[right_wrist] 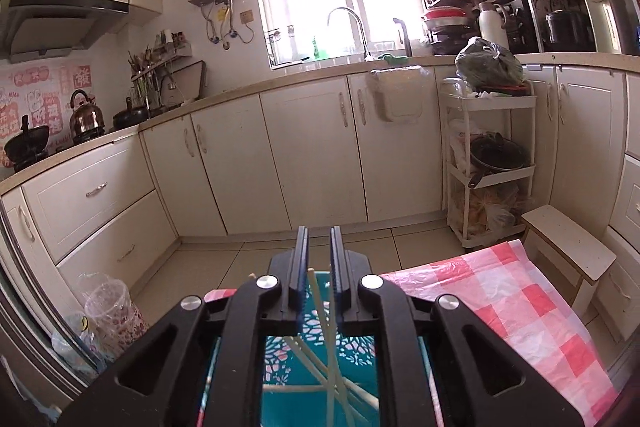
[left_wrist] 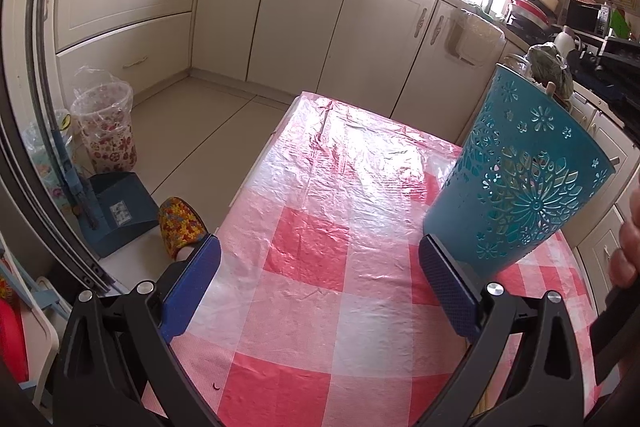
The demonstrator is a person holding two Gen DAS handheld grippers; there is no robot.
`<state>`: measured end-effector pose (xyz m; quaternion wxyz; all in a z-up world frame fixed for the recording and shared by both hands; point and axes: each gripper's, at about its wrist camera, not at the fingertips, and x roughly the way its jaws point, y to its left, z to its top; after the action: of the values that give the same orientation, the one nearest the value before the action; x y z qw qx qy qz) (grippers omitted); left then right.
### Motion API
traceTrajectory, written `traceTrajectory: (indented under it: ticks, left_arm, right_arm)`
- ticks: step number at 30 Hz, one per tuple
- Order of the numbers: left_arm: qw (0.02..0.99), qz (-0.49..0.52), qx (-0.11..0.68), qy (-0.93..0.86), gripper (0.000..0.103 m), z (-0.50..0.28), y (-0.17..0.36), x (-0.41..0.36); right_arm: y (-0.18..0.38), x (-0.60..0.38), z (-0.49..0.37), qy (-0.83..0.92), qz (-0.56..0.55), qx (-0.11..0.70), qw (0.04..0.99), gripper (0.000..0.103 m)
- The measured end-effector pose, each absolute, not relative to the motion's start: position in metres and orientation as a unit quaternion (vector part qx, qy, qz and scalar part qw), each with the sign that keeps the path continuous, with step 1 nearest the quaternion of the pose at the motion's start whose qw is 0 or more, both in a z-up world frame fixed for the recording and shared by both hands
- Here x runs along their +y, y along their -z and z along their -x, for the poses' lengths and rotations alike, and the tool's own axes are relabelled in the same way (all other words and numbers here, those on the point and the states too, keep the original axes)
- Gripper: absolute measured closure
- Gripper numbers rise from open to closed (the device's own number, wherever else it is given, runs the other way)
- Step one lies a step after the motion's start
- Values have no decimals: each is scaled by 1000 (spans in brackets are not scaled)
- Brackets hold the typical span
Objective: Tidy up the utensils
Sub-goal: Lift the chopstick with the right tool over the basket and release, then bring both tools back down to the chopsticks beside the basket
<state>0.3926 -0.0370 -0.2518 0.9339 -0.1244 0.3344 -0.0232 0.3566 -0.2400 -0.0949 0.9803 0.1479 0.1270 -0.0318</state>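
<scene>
A teal cut-out utensil holder (left_wrist: 520,171) stands on the table with the red-checked cover (left_wrist: 320,227), just right of my left gripper (left_wrist: 320,267), which is open and empty over the table. In the right wrist view my right gripper (right_wrist: 319,267) hovers right above the holder's mouth (right_wrist: 320,347). Several pale chopsticks (right_wrist: 320,359) stand and lean inside it. One chopstick rises between the nearly closed fingers (right_wrist: 301,267); a narrow gap shows and I cannot tell whether they pinch it.
Cream kitchen cabinets (right_wrist: 312,147) run along the far walls. A floral waste bin (left_wrist: 106,131) and a blue dustpan (left_wrist: 120,211) stand on the floor left of the table. A white trolley (right_wrist: 492,163) and a low stool (right_wrist: 568,247) stand at the right.
</scene>
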Motion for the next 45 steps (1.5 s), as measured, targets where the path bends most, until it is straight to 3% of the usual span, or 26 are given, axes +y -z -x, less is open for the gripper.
traceTrajectory:
  ticks: [6, 13, 28, 33, 36, 38, 45]
  left_arm:
    - [934, 120, 335, 21, 8, -392, 251, -37]
    - [935, 115, 335, 18, 8, -392, 251, -39]
    - [932, 107, 345, 5, 8, -395, 253, -41]
    - [932, 100, 348, 2, 8, -395, 254, -43]
    - [932, 98, 349, 0, 8, -396, 254, -44]
    - [931, 99, 350, -1, 8, -396, 254, -43]
    - [932, 94, 350, 3, 8, -396, 254, -45]
  right_arm:
    - [93, -231, -293, 9, -89, 92, 992, 74]
    - [131, -236, -248, 41, -48, 102, 993, 57]
    - [195, -244, -244, 13, -70, 265, 962, 37]
    - [185, -249, -243, 48, -52, 214, 974, 33]
    - [171, -263, -246, 110, -57, 128, 984, 15]
    - [170, -272, -250, 142, -69, 88, 984, 10]
    - [192, -278, -274, 172, -67, 146, 972, 7]
